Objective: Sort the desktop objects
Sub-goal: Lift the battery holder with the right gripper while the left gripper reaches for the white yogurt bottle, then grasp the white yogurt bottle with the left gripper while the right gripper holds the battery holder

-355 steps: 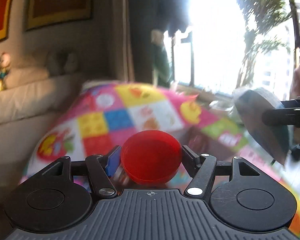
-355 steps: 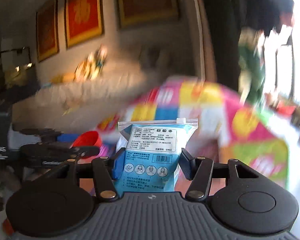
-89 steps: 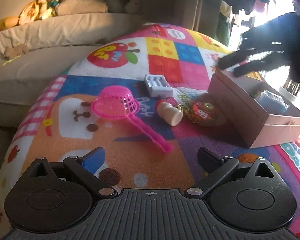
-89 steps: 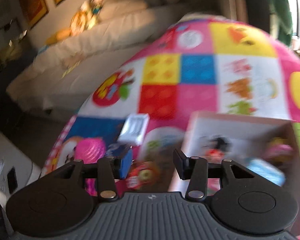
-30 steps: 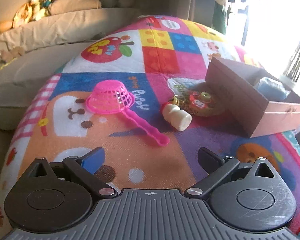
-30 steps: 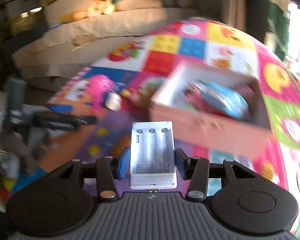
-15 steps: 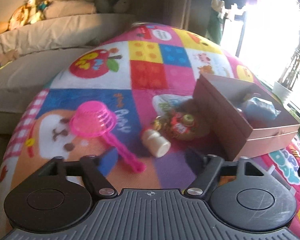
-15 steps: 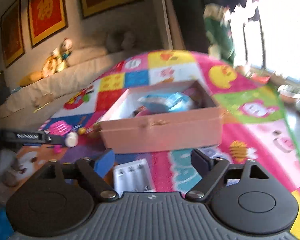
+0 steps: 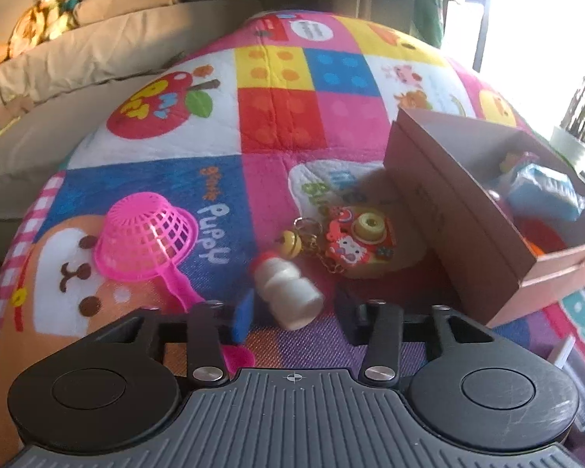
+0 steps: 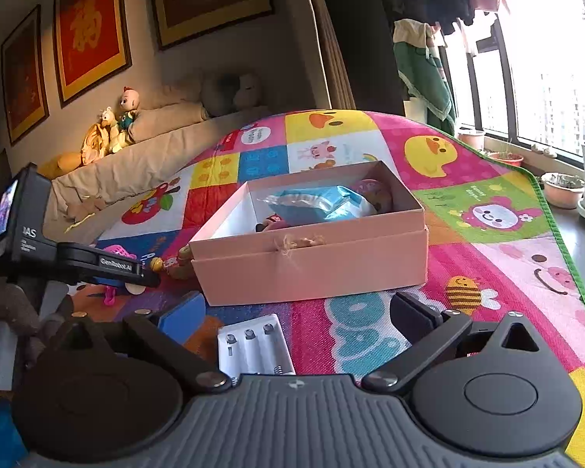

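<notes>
Down by the left tongs [image 9: 292, 318], the jaws are clamped on a small white bottle [image 9: 286, 292] lying on the bright play mat [image 9: 277, 117], with a pink strainer [image 9: 146, 240] to its left, a keychain charm [image 9: 353, 241] just beyond, and a brown box [image 9: 460, 210] to the right. Over at the right tongs [image 10: 294, 314], the jaws are spreading wide with a white battery holder [image 10: 253, 345] lying loose on the mat between them, untouched, just in front of the box.

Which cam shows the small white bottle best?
Left wrist: the small white bottle lies on its side, large and unblocked, between the left gripper fingers. Right wrist shows only a sliver of it behind that gripper.
</notes>
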`<action>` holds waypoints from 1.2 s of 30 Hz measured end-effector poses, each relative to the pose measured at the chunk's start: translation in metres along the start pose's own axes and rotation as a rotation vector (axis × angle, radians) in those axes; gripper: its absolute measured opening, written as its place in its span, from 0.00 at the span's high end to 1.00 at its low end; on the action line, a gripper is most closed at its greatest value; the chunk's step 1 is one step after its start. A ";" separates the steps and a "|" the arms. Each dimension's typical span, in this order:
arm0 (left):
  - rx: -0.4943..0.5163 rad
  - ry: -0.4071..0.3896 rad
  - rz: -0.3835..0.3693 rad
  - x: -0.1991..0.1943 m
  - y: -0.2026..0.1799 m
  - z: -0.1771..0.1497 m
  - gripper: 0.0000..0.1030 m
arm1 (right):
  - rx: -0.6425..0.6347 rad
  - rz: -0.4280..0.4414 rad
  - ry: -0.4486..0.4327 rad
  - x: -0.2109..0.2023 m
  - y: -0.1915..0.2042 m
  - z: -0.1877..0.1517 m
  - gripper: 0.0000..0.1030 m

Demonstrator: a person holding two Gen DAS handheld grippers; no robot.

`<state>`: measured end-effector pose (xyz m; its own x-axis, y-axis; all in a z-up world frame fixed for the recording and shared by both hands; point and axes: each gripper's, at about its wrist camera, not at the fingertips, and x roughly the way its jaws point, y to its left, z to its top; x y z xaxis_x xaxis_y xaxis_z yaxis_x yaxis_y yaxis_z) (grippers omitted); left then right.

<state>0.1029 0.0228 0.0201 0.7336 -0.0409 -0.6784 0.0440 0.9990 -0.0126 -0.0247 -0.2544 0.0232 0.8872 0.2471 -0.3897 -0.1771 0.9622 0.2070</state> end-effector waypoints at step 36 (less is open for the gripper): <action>0.131 0.022 -0.185 -0.105 0.019 -0.066 0.14 | -0.013 -0.032 0.085 0.013 0.005 0.001 0.00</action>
<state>-0.0180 0.0470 0.0430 0.6901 -0.2212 -0.6890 0.2648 0.9633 -0.0440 -0.0137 -0.2471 0.0205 0.8534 0.2241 -0.4705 -0.1548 0.9711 0.1818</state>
